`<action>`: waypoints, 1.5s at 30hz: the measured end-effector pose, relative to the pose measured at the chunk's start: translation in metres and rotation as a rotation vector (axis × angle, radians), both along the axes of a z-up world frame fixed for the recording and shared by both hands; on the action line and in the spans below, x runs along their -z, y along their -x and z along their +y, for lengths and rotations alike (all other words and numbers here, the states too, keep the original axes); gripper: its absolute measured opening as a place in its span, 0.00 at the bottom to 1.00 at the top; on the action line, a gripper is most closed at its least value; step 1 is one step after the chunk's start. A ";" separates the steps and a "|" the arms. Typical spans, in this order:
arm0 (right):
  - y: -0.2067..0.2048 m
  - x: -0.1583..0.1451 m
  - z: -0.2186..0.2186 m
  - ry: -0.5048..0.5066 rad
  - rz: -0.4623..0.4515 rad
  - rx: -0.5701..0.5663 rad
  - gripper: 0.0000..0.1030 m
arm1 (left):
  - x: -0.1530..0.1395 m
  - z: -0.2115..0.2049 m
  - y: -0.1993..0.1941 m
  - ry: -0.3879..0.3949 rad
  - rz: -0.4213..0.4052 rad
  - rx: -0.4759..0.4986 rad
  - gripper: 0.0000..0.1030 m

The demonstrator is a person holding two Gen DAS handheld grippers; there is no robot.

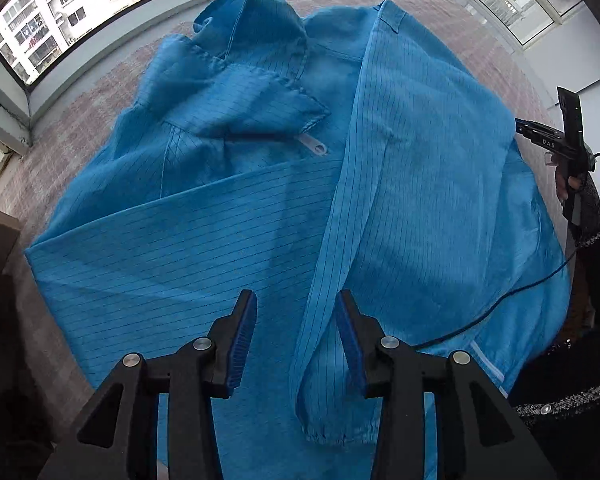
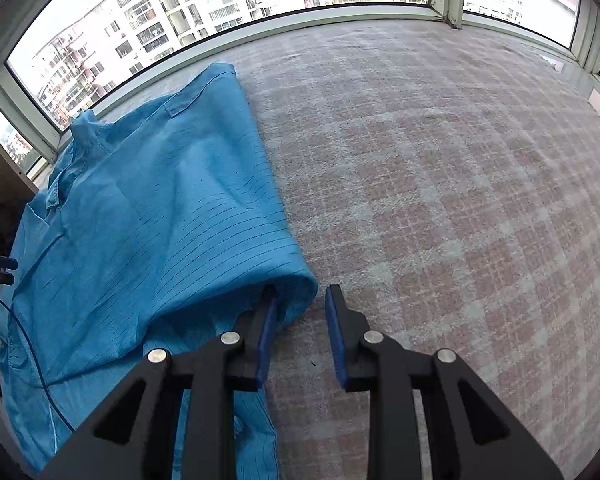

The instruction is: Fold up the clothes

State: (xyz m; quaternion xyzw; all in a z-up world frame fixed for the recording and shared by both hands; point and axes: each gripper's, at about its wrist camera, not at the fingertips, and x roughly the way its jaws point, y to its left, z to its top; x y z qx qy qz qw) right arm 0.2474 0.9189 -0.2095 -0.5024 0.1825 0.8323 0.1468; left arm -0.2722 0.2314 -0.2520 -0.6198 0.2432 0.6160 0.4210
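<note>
A blue pinstriped jacket [image 1: 228,248] lies spread on a checked pink-grey cloth surface [image 2: 440,184], collar [image 1: 252,40] at the far end and zipper pull [image 1: 314,146] showing. One sleeve [image 1: 332,264] is folded diagonally across the front, its cuff near me. My left gripper [image 1: 296,300] hovers open above the lower front, holding nothing. My right gripper [image 2: 302,296] is open at the jacket's right edge [image 2: 296,280]; the fold drapes over its left finger [image 2: 266,332], while the right finger is over bare cloth. In the left wrist view the right gripper [image 1: 526,128] meets that same edge.
A black cable [image 1: 500,300] trails over the jacket's right side. Large windows [image 2: 220,0] with a sill ring the far edge of the surface. A person's hand and dark speckled sleeve [image 1: 588,216] are at the right. Bare checked cloth stretches right of the jacket.
</note>
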 end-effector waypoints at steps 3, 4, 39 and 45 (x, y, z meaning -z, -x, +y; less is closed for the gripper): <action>0.002 0.000 -0.002 -0.015 -0.016 0.001 0.24 | 0.012 -0.020 -0.010 -0.012 -0.026 -0.040 0.38; 0.003 0.000 -0.002 -0.019 -0.021 0.001 0.24 | 0.015 -0.023 -0.012 -0.019 -0.036 -0.047 0.38; 0.070 -0.016 -0.086 -0.141 -0.118 -0.186 0.39 | -0.085 0.049 0.003 -0.146 0.314 0.206 0.01; 0.069 0.004 -0.083 -0.131 -0.134 -0.159 0.40 | -0.101 0.041 0.047 -0.079 0.394 0.147 0.01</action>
